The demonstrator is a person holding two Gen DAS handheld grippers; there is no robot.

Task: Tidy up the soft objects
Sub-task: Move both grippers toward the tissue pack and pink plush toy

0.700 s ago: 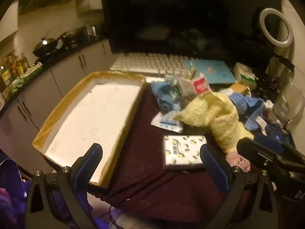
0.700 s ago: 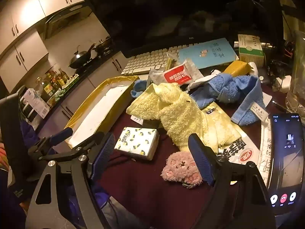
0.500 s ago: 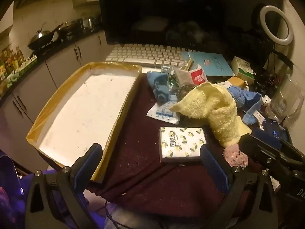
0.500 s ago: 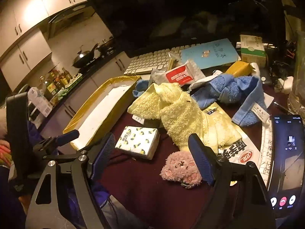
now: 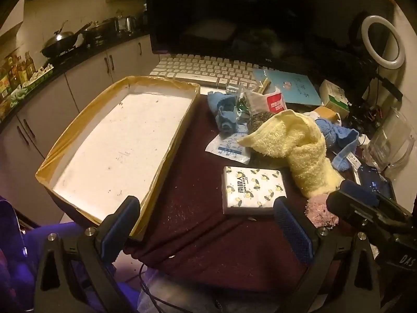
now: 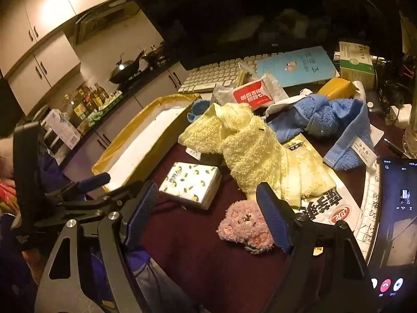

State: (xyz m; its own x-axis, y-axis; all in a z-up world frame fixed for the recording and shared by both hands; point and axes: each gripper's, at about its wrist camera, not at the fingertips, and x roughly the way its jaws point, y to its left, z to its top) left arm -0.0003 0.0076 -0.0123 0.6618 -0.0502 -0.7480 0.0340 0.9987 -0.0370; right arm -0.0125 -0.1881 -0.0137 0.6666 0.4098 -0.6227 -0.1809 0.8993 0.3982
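Both the left tongs (image 5: 204, 223) and the right tongs (image 6: 208, 215) gape wide with nothing between their pads, poised above the near edge of the table (image 5: 198, 237). A pink plush toy (image 6: 246, 225) lies just beside the right tongs' right pad, with a lemon-print tissue pack (image 5: 252, 190) farther back. A yellow towel (image 6: 250, 151) is heaped beyond them near a blue towel (image 6: 328, 120), and the foam tray (image 5: 117, 143) stands at the left.

We see a dim kitchen in warm light. Pale cabinets (image 6: 44, 41) line the wall above a dark counter (image 5: 86, 52), with more cabinet doors (image 5: 86, 78) below it. A wok (image 5: 61, 43) and pots sit on the stove, and bottles (image 6: 88, 99) crowd the counter's end. A large dark monitor (image 5: 260, 15) stands behind a white keyboard (image 5: 203, 70), and a ring light (image 5: 383, 41) glows on the right. The surface (image 5: 208, 224) wears a maroon cloth.
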